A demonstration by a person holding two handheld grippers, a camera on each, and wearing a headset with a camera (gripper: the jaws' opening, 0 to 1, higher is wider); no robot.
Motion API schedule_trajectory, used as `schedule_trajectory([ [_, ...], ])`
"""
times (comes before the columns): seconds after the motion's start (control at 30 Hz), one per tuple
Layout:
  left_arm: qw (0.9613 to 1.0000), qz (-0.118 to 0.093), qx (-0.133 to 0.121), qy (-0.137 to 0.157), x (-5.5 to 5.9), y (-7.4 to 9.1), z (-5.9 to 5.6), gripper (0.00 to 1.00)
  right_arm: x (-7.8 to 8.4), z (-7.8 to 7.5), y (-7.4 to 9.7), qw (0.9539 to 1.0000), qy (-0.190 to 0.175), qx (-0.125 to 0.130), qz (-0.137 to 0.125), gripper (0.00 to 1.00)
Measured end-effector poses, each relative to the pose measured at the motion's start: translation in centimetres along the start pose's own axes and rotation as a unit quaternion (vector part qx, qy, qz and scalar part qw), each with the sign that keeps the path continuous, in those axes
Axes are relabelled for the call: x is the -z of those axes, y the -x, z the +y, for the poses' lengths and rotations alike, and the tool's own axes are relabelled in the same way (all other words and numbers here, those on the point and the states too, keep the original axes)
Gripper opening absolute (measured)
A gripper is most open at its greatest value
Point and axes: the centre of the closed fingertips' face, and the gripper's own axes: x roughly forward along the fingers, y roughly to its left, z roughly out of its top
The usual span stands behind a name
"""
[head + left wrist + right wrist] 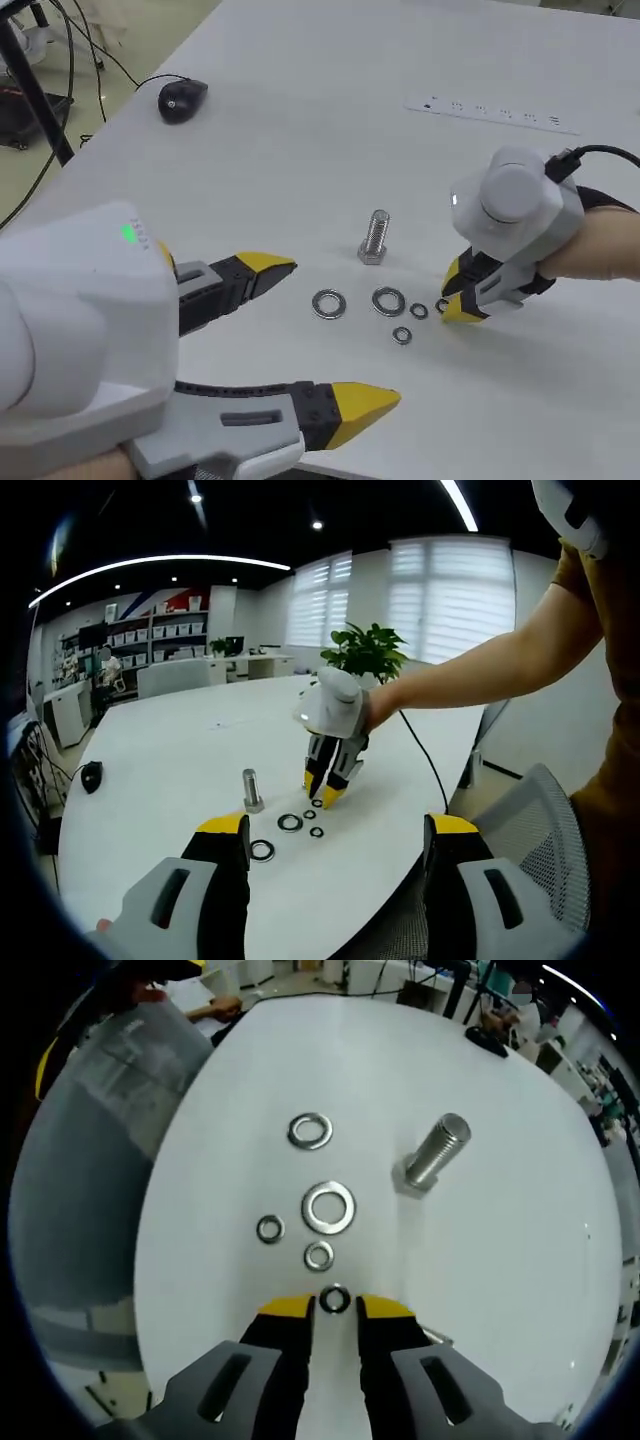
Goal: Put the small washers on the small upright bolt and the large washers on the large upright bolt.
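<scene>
One large upright bolt (375, 238) (432, 1160) (251, 790) stands on the white table (300, 150). In front of it lie two large washers (329, 303) (388, 300) and small washers (419, 311) (402, 335). My right gripper (456, 299) (335, 1310) (322, 792) points down at the table, jaws a narrow gap apart. A third small washer (334, 1300) lies flat between its yellow tips, with a sliver of space on each side. My left gripper (342, 332) (340, 830) hovers near the front edge, wide open and holding nothing.
A black computer mouse (181, 100) lies at the far left of the table and a white power strip (495, 112) at the far right. The table's front edge runs just below the washers. An office chair (540, 820) stands beside the table.
</scene>
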Motion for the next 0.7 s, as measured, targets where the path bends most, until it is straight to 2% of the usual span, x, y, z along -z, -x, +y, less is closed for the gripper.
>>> schedule_trajectory([
  [0.27, 1.0000, -0.003, -0.001, -0.001, -0.21, -0.14, 0.20, 0.70, -0.01, 0.43, 0.05, 0.9999, -0.006, -0.014, 0.003, 0.21],
  [0.43, 1.0000, 0.000, -0.002, 0.000, 0.01, -0.21, 0.25, 0.70, -0.04, 0.58, 0.00, 0.9999, 0.008, -0.009, 0.012, 0.20],
  [0.7, 1.0000, -0.002, 0.001, 0.001, -0.07, -0.19, -0.23, 0.70, 0.16, 0.10, -0.18, 0.9999, 0.006, -0.004, 0.013, 0.14],
])
